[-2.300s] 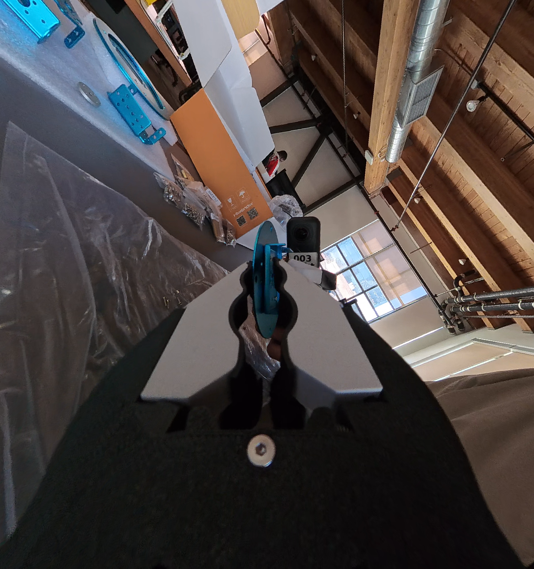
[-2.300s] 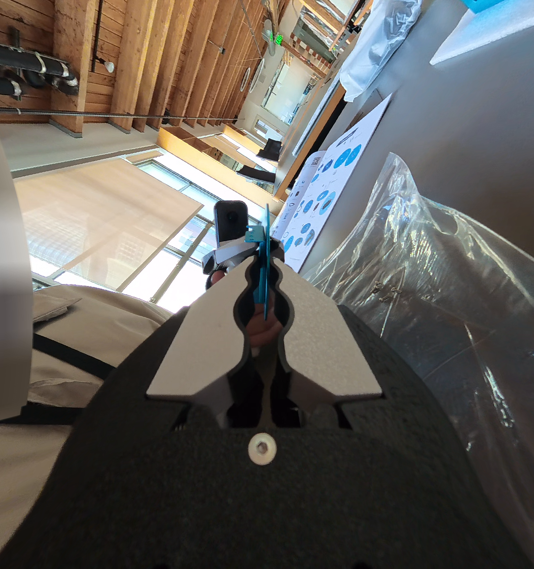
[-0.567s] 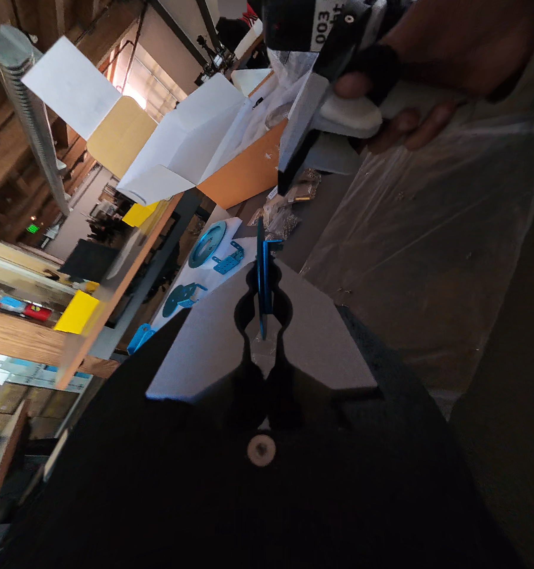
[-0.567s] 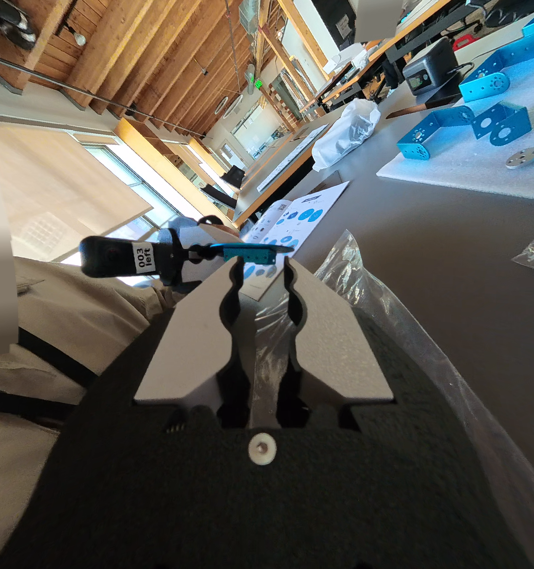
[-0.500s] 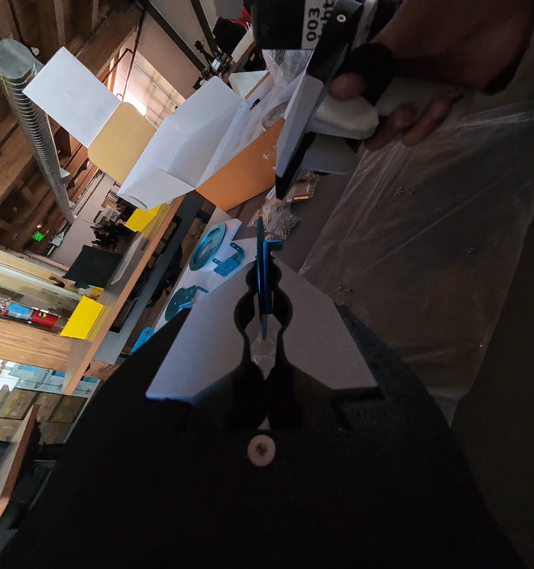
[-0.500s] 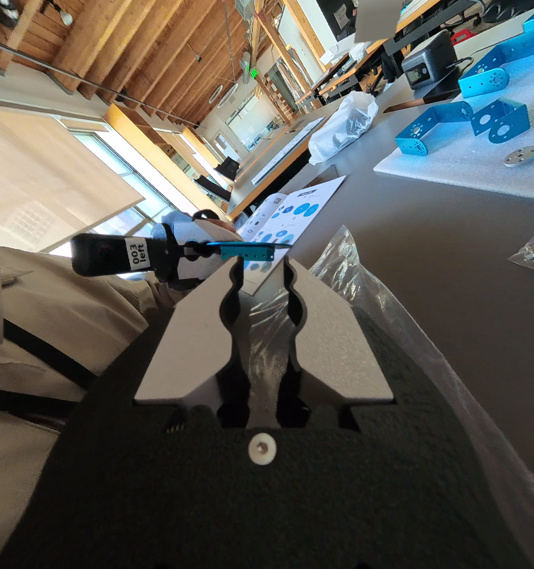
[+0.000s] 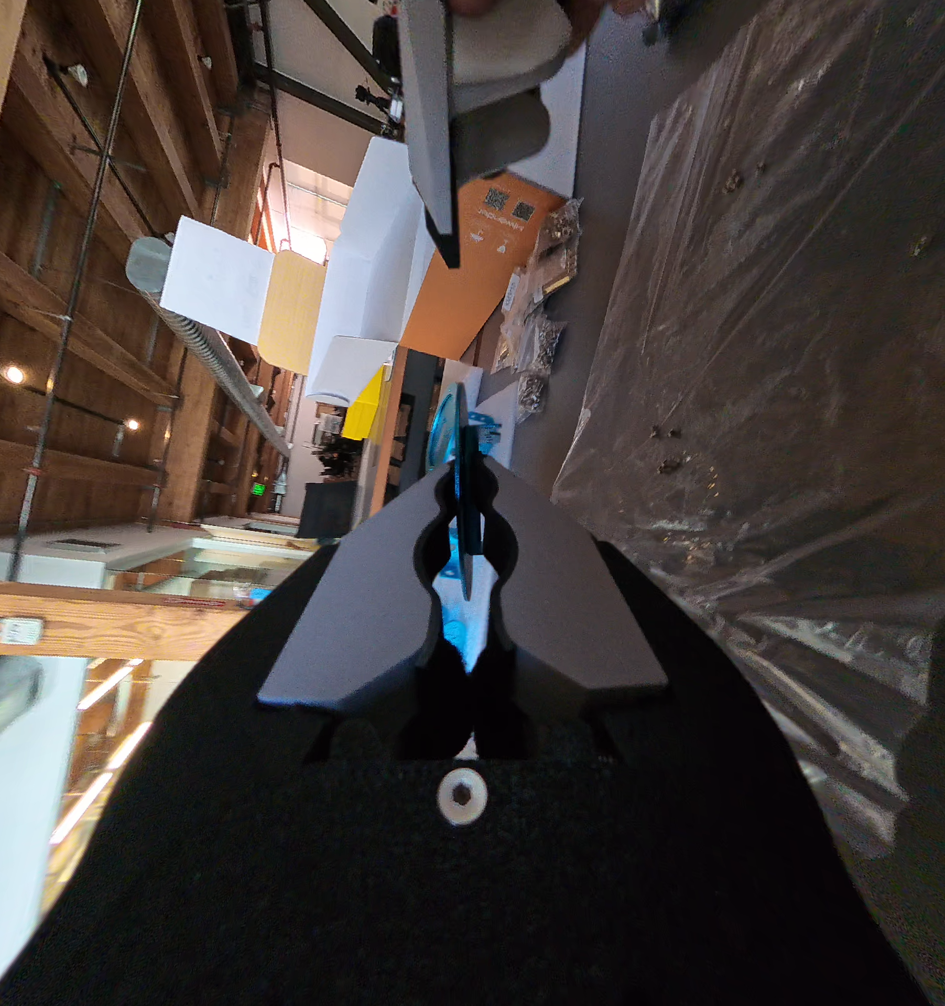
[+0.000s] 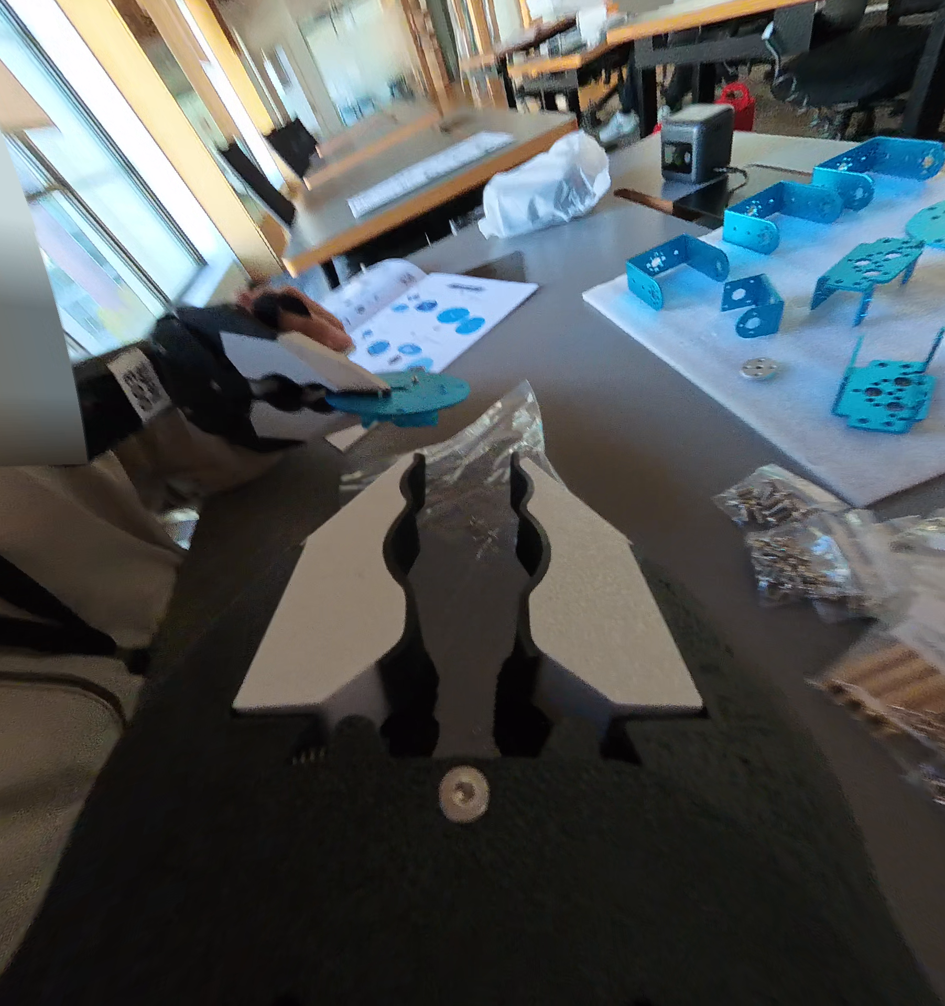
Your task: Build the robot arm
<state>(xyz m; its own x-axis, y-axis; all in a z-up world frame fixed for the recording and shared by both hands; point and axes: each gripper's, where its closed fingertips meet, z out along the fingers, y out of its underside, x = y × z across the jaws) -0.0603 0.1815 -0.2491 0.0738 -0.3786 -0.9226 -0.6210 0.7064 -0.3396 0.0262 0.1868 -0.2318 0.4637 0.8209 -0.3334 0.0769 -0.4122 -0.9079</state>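
My left gripper [image 7: 467, 462] is shut on a blue round metal plate [image 7: 467, 522], seen edge-on between the jaws, with a small blue bracket fixed to it. The right wrist view shows the same left gripper [image 8: 369, 389] in a hand, holding the plate [image 8: 404, 400] flat above the grey table [image 8: 595, 392]. My right gripper [image 8: 465, 468] is open and empty. It hovers over a clear plastic bag [image 8: 481, 468] with loose screws on it. The plate is ahead of it and to its left, apart from it. The right gripper's fingers [image 7: 432, 163] show at the top of the left wrist view.
A white foam sheet [image 8: 693, 375] on the right carries several blue brackets [image 8: 671, 269] and a small silver hub [image 8: 758, 369]. Bags of screws [image 8: 786, 544] lie near right. An instruction sheet [image 8: 432, 316] and a white bag [image 8: 552, 185] lie farther off. An orange-and-white box [image 7: 459, 283] stands beyond. Some 10 cm of space lies between my two pairs of fingers.
Earlier both grippers gripped the blue plate. The right gripper has let go, opened and swung away toward the table. The left gripper has kept the plate and turned.
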